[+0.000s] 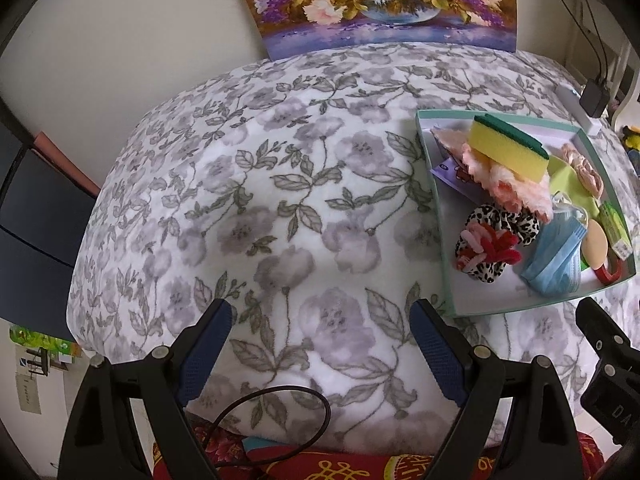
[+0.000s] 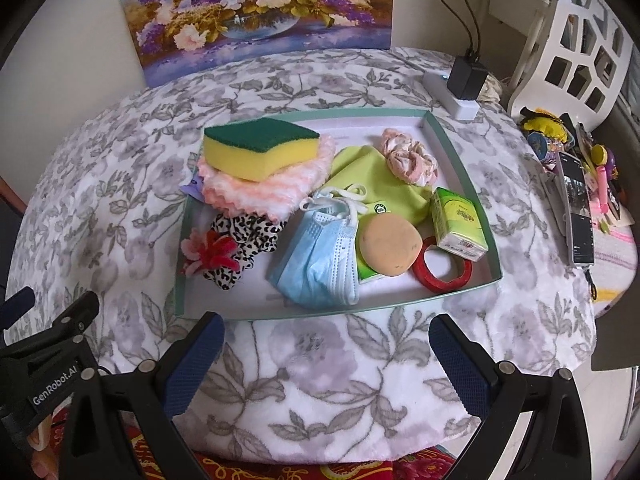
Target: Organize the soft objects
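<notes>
Already the shallow green-rimmed tray (image 2: pixel 460 152) holds every soft thing in sight, and it sits on the floral blanket (image 2: pixel 312 360) near the middle of the right wrist view. At its 10 o'clock corner a yellow-and-green sponge (image 2: pixel 260 148) rests on a pink fluffy cloth (image 2: pixel 256 192); a leopard-print scrunchie with a red and pink flower (image 2: pixel 236 248) lies at 8 o'clock, a blue face mask (image 2: pixel 320 260) at 6 o'clock, a tan powder puff (image 2: pixel 388 246) just beside it, a lime cloth (image 2: pixel 380 184) in the middle, and a pale pink scrunchie (image 2: pixel 408 156) at 1 o'clock.

Both tools hang empty over bare blanket: the left gripper (image 1: pixel 320 344) has its blue pads spread wide with nothing between them, and the right gripper (image 2: pixel 326 360) is likewise wide apart, just short of the tray's near rim.

Risks, as I judge them: the sponge sits high on springy cloth and could tip off if the pile is nudged. The mask's ear loops (image 2: pixel 344 200) lie tangled near the lime cloth, so lifting one may drag the other. The scrunchie overlaps the tray's left rim and could spill out.

Readable writing: "GenRobot.AI" on the black tool body (image 2: pixel 52 384) at 8 o'clock. The green tissue pack (image 2: pixel 460 220) carries print too small to read.
</notes>
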Action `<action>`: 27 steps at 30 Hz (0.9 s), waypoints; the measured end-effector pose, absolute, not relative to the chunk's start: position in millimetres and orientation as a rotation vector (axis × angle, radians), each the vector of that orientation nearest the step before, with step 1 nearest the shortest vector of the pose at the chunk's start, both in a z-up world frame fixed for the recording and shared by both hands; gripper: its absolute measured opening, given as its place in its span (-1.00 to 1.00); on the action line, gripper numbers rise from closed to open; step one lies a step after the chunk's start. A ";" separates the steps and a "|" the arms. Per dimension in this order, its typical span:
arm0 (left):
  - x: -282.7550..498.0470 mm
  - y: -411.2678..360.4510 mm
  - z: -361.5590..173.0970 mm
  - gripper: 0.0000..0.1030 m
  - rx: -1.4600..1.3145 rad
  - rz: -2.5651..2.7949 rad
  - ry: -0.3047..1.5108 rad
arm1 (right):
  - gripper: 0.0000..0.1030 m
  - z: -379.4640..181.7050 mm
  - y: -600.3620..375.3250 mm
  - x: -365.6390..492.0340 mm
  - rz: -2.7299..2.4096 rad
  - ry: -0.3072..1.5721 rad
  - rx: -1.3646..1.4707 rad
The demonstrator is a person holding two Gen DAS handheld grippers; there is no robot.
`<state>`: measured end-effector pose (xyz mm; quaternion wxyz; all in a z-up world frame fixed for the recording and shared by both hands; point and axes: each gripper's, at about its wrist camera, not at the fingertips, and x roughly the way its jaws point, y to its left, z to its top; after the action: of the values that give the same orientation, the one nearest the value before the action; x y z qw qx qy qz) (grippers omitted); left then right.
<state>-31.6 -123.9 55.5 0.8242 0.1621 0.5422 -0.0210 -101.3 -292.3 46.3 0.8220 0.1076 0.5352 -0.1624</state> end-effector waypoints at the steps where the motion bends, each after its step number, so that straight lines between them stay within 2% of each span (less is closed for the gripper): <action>1: -31.7 -122.9 56.1 0.76 0.340 -0.043 1.153 | 1.00 47.5 -292.3 -102.0 -0.350 1.135 0.228; 27: -22.7 -112.1 50.0 0.76 0.304 -0.007 1.192 | 1.00 44.9 -290.6 -99.0 -0.351 1.148 0.225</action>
<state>-22.7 -112.1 50.0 0.8168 0.1427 0.5590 -0.0034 -99.0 -290.6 44.9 0.8193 0.1055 0.5389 -0.1648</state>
